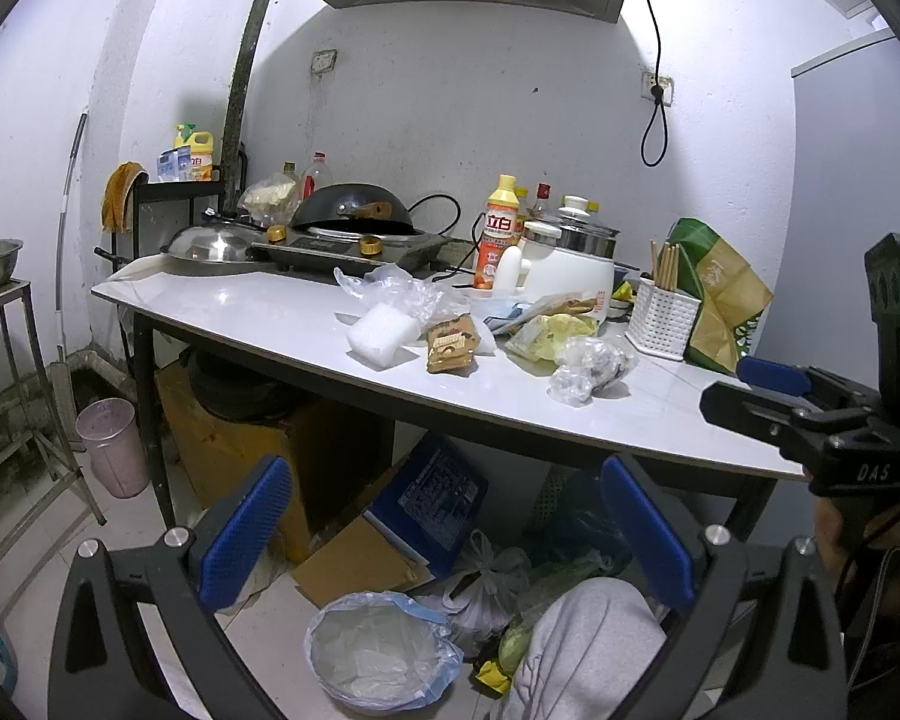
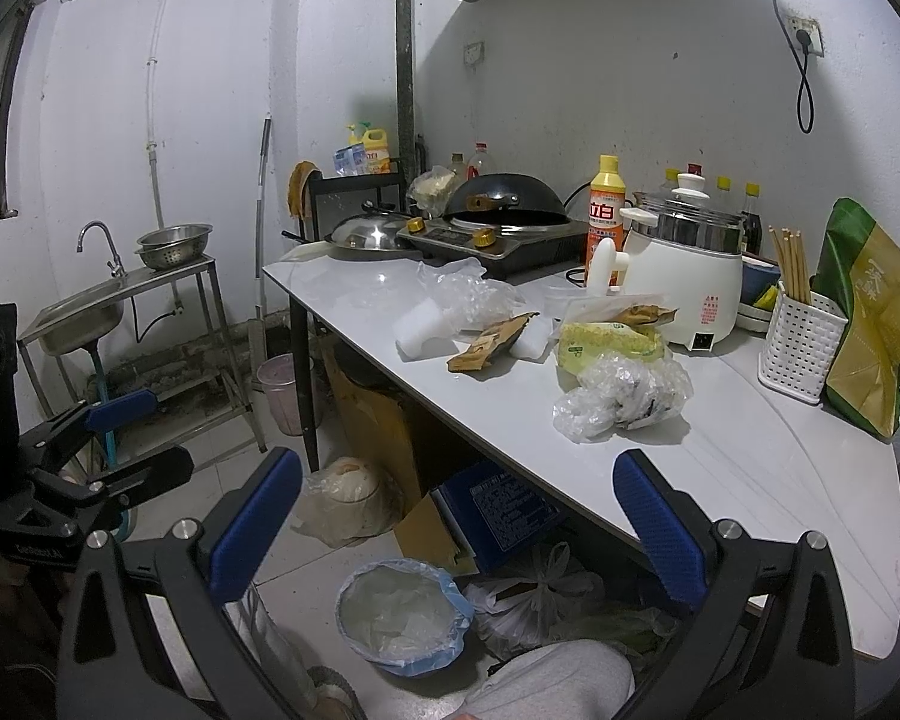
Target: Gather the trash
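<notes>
Trash lies on the white table (image 1: 258, 306) (image 2: 720, 450): a crumpled clear plastic bag (image 1: 591, 369) (image 2: 624, 399), a yellow wrapper (image 1: 549, 333) (image 2: 609, 345), a brown wrapper (image 1: 450, 345) (image 2: 492, 342), white foam (image 1: 381, 333) (image 2: 417, 327) and another clear bag (image 1: 393, 291) (image 2: 465, 294). A bin lined with a blue bag (image 1: 381, 648) (image 2: 402, 615) stands on the floor below. My left gripper (image 1: 444, 534) is open and empty, held low before the table edge. My right gripper (image 2: 459, 528) is open and empty, also below the table edge.
On the table stand a stove with wok (image 1: 354, 222), an orange bottle (image 1: 498, 234), a white cooker (image 1: 570, 264), a chopstick basket (image 1: 660, 318) and a green bag (image 1: 720, 300). Boxes and bags sit under the table. A pink bin (image 1: 114, 444) and sink (image 2: 84, 318) are at left.
</notes>
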Demonstrator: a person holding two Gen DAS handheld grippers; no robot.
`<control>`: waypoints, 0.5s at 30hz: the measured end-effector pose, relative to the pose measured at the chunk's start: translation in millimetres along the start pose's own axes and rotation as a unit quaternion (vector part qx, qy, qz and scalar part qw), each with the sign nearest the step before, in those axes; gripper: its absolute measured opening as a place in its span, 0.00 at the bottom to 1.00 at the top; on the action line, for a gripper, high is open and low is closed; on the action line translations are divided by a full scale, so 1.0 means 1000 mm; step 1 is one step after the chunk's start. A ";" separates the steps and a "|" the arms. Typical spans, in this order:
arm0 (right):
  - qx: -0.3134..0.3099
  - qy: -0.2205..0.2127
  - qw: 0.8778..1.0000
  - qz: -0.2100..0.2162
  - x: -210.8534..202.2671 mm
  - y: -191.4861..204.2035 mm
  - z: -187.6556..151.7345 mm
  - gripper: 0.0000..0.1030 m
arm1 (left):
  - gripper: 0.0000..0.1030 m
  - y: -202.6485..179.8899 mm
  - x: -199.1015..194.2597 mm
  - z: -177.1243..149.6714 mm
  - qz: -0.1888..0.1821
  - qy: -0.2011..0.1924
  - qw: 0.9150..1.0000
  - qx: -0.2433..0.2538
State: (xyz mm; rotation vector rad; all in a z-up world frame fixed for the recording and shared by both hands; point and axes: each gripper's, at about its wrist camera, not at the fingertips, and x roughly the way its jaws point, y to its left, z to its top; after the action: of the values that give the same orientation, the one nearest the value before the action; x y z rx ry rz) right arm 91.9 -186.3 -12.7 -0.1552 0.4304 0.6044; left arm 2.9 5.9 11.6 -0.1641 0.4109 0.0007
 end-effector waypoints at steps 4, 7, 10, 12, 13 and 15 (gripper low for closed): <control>0.000 -0.001 1.000 0.000 0.000 0.000 0.001 1.00 | 1.00 0.001 -0.001 0.002 0.000 -0.001 1.000 0.000; 0.000 -0.001 1.000 0.000 0.000 0.000 0.001 1.00 | 1.00 0.001 -0.001 0.002 0.000 -0.001 1.000 0.000; 0.000 -0.001 1.000 0.000 0.000 0.000 0.001 1.00 | 1.00 0.002 -0.001 0.002 0.000 -0.001 1.000 0.000; 0.000 -0.001 1.000 0.000 0.000 0.000 0.001 1.00 | 1.00 0.001 -0.001 0.001 0.000 -0.001 1.000 0.000; 0.000 -0.001 1.000 0.000 0.000 0.000 0.000 1.00 | 1.00 0.001 -0.001 0.002 0.000 -0.001 1.000 0.000; 0.000 -0.001 1.000 0.000 0.000 0.000 0.001 1.00 | 1.00 0.002 -0.001 0.003 0.001 -0.002 1.000 0.000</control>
State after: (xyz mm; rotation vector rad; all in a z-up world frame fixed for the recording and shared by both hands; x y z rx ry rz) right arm 92.2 -186.3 -12.2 -0.1546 0.4278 0.6038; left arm 2.6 8.5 14.1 -0.1643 0.4080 0.0020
